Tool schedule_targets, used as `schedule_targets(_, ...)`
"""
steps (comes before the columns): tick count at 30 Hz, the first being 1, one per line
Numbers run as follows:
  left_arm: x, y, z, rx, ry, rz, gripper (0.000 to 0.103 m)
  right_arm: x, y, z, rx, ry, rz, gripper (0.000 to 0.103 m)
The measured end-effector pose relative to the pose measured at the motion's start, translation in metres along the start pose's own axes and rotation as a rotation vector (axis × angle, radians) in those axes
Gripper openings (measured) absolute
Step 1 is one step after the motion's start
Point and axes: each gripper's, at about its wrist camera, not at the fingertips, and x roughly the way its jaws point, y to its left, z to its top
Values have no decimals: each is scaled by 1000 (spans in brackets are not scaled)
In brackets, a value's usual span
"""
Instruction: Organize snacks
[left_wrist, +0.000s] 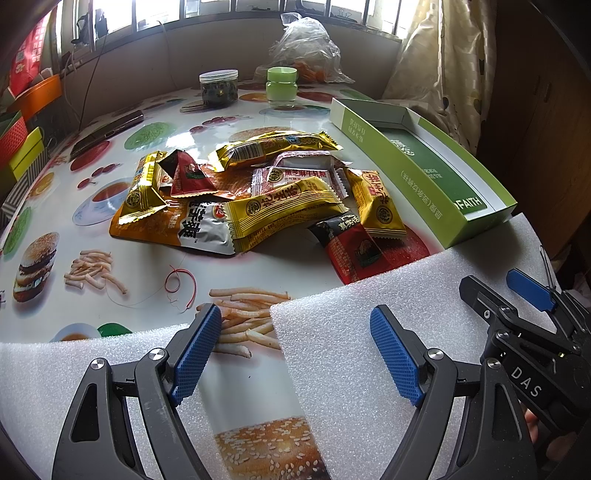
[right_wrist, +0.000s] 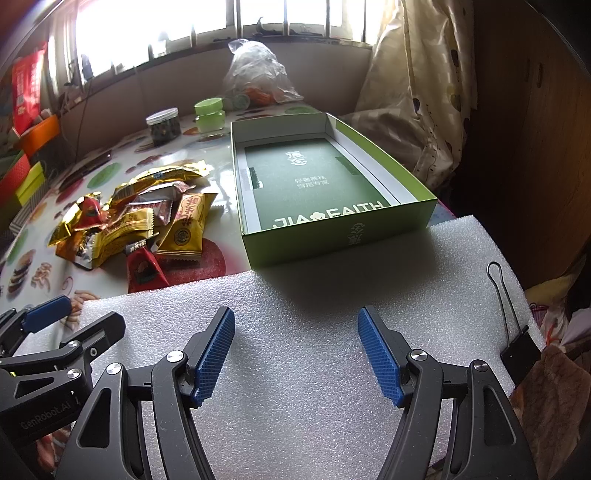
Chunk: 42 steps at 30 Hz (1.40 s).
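We held the left gripper (left_wrist: 295, 354) low over the near edge of the table (left_wrist: 110, 266), its blue pads spread wide with nothing between them, one pad above a printed picture of fries and the other above a sheet of white foam (left_wrist: 340, 350). Our right gripper (right_wrist: 295, 358) hovered just beside it, over the same foam, and it too stood wide apart and empty. The snack packets (left_wrist: 255, 199) lay in a loose heap near the middle of the table, overlapping one another: several gold wrappers, a white and orange bag under them, and a red and black packet (left_wrist: 351, 247) at the near edge of the heap, close to the foam. To the right of the heap sat the open green box (right_wrist: 332, 240), its near wall touching the foam's far edge, with only a dark green printed card showing inside. Farther back we saw a clear jar (left_wrist: 218, 88) with dark contents and a small green-lidded jar (left_wrist: 281, 88) side by side, with a crumpled plastic bag (left_wrist: 306, 48) behind them. A black binder clip (right_wrist: 517, 354) gripped the foam's right edge.
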Motion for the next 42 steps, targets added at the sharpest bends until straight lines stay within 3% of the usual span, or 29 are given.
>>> schedule_targets(9, 1, 2, -1, 3, 24, -29, 83, -1, 0, 1, 2, 2, 11, 69)
schedule_targets(15, -7, 21, 3, -53, 39, -70, 83, -11, 4, 13, -10, -63, 69, 69)
schedule_targets(25, -27, 35, 24, -101, 14, -91, 83, -9, 23, 49, -51, -73, 184, 65)
schedule_targets(30, -30, 57, 35, -143, -3, -63, 83, 3, 38, 63, -98, -47, 204, 60)
schedule_targets(35, -26, 92, 47, -246, 2, 12, 83, 13, 48, 72, -137, -29, 219, 52)
schedule_targets(42, -11, 119, 67, -289, 6, 18, 79, 32, 58, 77, -163, 16, 223, 40)
